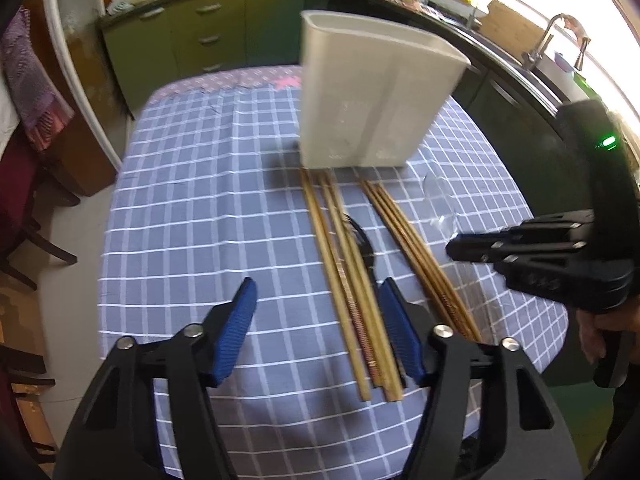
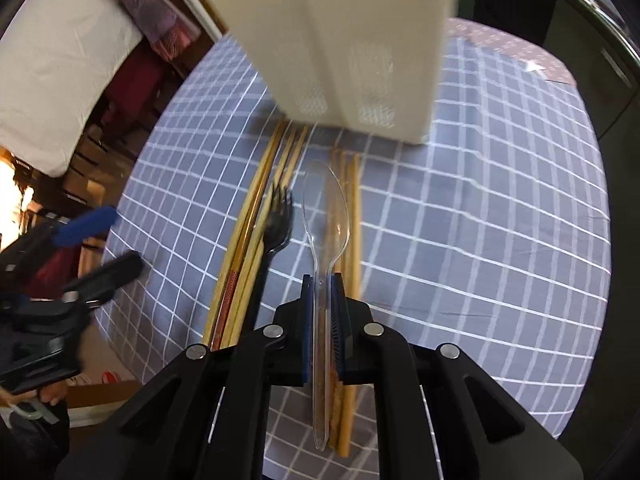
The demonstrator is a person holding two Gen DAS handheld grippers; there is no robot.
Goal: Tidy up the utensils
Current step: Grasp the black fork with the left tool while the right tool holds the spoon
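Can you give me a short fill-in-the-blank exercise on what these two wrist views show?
1. The right claw is shut on a clear plastic ____.
2. The black fork lies on the table among the wooden ____.
3. The tablecloth is blue-grey with a white ____ pattern.
4. The left claw holds ____, and its blue pads stand apart above the table.

Missing words: spoon; chopsticks; grid; nothing

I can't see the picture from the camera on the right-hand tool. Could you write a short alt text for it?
The right gripper has its jaws shut on the handle of a clear plastic spoon, above a blue checked tablecloth. Below lie wooden chopsticks and a black fork, in front of a white utensil holder.
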